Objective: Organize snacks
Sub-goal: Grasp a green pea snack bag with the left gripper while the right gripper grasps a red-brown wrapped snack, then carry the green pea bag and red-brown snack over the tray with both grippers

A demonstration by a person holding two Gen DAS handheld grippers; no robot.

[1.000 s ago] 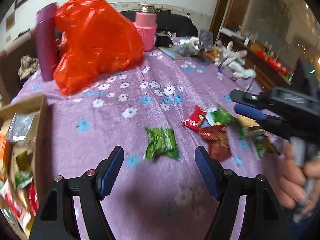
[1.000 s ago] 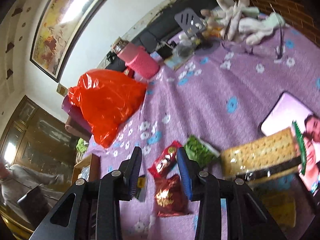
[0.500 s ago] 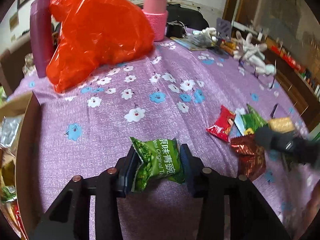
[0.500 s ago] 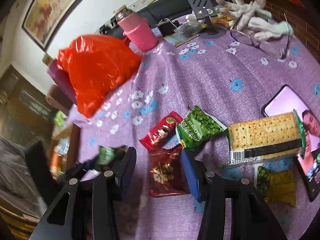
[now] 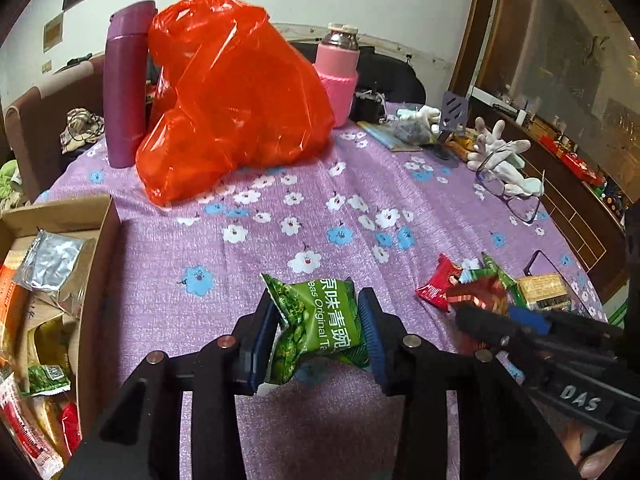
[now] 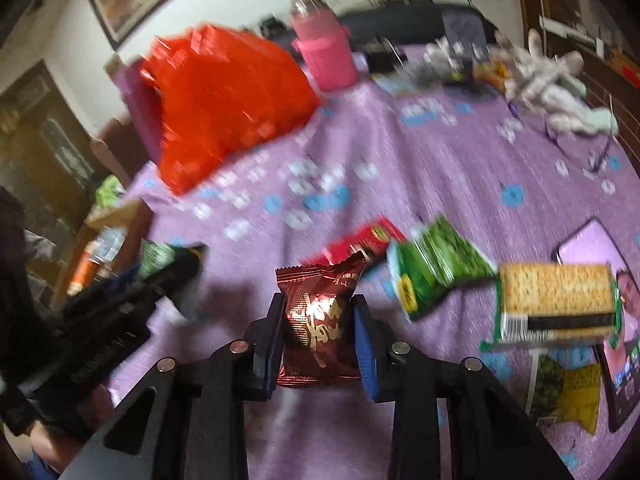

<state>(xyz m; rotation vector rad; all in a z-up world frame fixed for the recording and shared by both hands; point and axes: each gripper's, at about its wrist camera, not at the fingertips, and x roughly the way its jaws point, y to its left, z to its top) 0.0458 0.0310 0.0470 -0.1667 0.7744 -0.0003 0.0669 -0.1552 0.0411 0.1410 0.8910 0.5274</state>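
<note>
Left wrist view: I am clenching my left gripper on the green pea packet, holding it just above the purple flowered tablecloth, with the cardboard box of snacks lying at the left edge and my right gripper reaching over the snack pile on the right. Right wrist view, blurred: I am squeezing my right gripper around the dark red snack packet, while a red packet, a green packet and a cracker pack are lying on the cloth beyond and to the right.
</note>
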